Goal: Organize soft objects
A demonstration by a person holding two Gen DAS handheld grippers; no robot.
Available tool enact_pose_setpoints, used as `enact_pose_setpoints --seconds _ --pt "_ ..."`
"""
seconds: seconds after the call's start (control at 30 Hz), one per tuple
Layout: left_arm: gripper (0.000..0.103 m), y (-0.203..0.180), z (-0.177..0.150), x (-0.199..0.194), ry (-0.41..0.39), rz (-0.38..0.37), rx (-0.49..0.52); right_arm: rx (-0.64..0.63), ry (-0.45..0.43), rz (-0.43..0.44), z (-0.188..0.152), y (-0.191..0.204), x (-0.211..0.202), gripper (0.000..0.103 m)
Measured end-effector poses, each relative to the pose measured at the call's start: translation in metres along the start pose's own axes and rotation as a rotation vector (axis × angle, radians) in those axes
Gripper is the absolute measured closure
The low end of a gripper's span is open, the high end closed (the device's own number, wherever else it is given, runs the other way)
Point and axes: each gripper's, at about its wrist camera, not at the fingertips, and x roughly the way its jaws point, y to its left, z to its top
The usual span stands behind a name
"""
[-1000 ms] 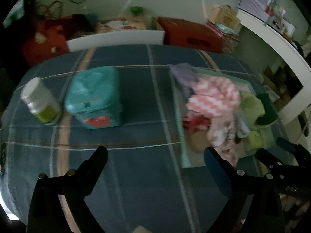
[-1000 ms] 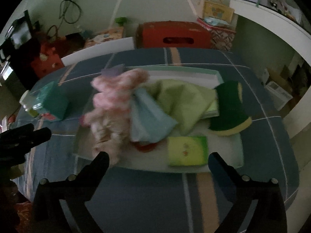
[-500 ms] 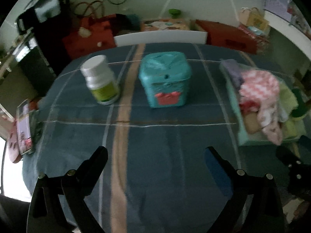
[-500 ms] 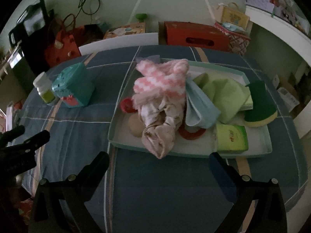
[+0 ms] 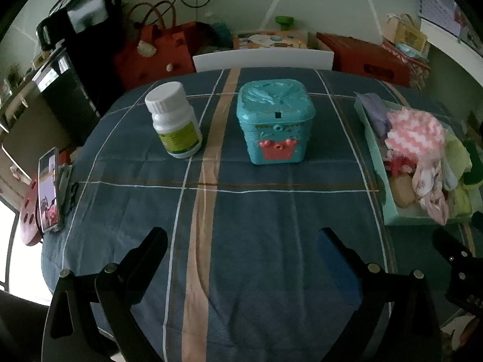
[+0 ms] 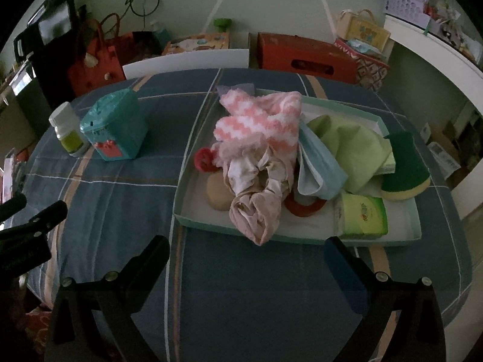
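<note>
Still, the soft things (image 6: pixel 259 138) lay heaped in the tray (image 6: pixel 302 236) on the counter (image 6: pixel 120 199), right of the teal box (image 5: pixel 276 120) and bottle (image 5: pixel 175 120). Both my left tongs (image 5: pixel 241 241) and right tongs (image 6: pixel 247 249) hung spread, empty.

- The shallow mint-green tray (image 6: pixel 305 236) lies flat on the blue plaid cloth in front of me, white inside, holding all my soft things.
- A fluffy pink-and-white zigzag cloth (image 6: pixel 262 120) is heaped at the tray's far left.
- A crumpled pale pink garment (image 6: pixel 256 193) trails from under it, its end drooping over the tray's near rim.
- A light blue cloth (image 6: pixel 317 169), folded, leans just right of the pink pile.
- A lime green cloth (image 6: pixel 353 147) is bunched behind the blue one.
- A green sponge with a yellow underside (image 6: pixel 404 166) sits at the right end.
- A green tissue pack (image 6: pixel 363 215) lies flat at the near right corner.
</note>
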Motion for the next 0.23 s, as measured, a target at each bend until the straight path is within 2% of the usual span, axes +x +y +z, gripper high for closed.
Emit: enact_pose_setpoints --seconds 0.23 --pt "0.004 -0.0065 -0.0004 -0.0067 -0.039 0.013 0.034 -0.013 -0.002 -0.016 -0.0010 0.0038 -0.0002 0.000"
